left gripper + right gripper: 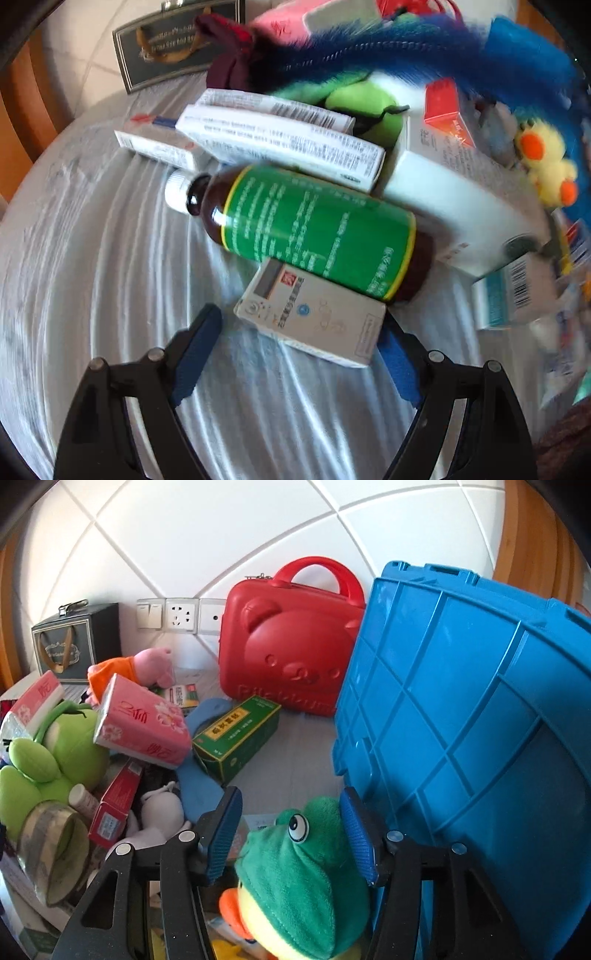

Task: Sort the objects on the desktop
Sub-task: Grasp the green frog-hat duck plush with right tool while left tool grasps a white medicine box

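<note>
Blurred toy pile (424, 55), plush duck (295, 878) in right tongs (291, 830)

Embossed "Rilakkuma" on red bear case (291, 646), other box and bottle print too blurred

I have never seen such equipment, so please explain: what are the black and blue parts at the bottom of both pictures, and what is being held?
They are two hand-held grippers; a person carries one in each hand, and each has a camera looking along its jaws.

The left gripper is open over a grey cloth. A small white box lies between its jaws, beside a brown bottle with a green label and more white boxes.

The right gripper has a green frog plush between its jaws; whether it is clamped is unclear. Ahead are a blue plastic crate, a red bear-face case and a green box.
</note>
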Tool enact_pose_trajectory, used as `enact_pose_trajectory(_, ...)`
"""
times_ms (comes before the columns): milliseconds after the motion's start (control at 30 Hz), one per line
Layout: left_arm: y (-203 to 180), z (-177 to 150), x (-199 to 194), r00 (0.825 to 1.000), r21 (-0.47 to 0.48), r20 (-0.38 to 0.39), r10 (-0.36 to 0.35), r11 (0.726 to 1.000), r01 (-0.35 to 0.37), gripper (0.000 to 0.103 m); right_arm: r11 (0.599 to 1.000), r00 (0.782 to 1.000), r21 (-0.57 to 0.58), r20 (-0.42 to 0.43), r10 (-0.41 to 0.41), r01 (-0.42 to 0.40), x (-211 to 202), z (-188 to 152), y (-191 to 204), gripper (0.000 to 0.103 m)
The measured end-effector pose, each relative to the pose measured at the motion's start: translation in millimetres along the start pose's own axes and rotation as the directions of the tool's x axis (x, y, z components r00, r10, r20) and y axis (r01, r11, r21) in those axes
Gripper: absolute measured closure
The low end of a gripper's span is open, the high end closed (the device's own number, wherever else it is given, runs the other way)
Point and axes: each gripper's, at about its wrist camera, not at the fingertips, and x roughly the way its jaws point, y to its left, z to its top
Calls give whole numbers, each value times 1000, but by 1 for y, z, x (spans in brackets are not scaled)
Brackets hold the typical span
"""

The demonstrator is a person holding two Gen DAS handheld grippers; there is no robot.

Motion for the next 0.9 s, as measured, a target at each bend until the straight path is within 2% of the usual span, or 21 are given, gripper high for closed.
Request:
enact_pose_trajectory(67,8,-1,-5,999,1,4,49,999,-49,20,1000,1000,5,-9,13,-13,-1,0,-1,48)
enact_pose_trajectory(133,30,-4,-12,998,-58,-7,66,996,-66,20,1000,1000,15,-3,26,-26,-4,2,-3,48)
enact_pose_trajectory(267,55,-13,-23,998,-124,-18,59,990,-61,20,1000,1000,7,-15,26,-26,-2,2,-1,48)
enact_pose_trajectory(367,53,-23,-20,997,-115,-40,67,991,-72,20,1000,999,5,-23,24,-24,-1,1,1,46)
enact_pose_trajectory(433,52,-28,-22,999,-119,-42,32,992,-37,21,1000,999,-2,-25,26,-26,-2,1,2,41)
enact_pose_trajectory(600,45,-23,-22,1000,-48,-1,16,999,-16,22,1000,999,-9,-27,18,-19,-1,1,5,41)
enact_pose_trajectory(633,45,-21,-18,1000,-44,-13,4,999,-4,24,1000,999,-10,-30,15,-16,0,1,5,41)
enact_pose_trajectory(667,46,-19,-18,1000,-49,-9,-18,999,17,33,1000,999,-14,-32,9,-10,1,1,5,41)
enact_pose_trajectory(700,46,-18,-19,999,-46,-12,-33,998,33,37,1000,999,-14,-36,5,-5,1,1,5,41)
enact_pose_trajectory(900,39,-17,-22,999,-34,-15,-35,999,34,38,1000,999,2,-20,27,-27,-3,-2,1,40)
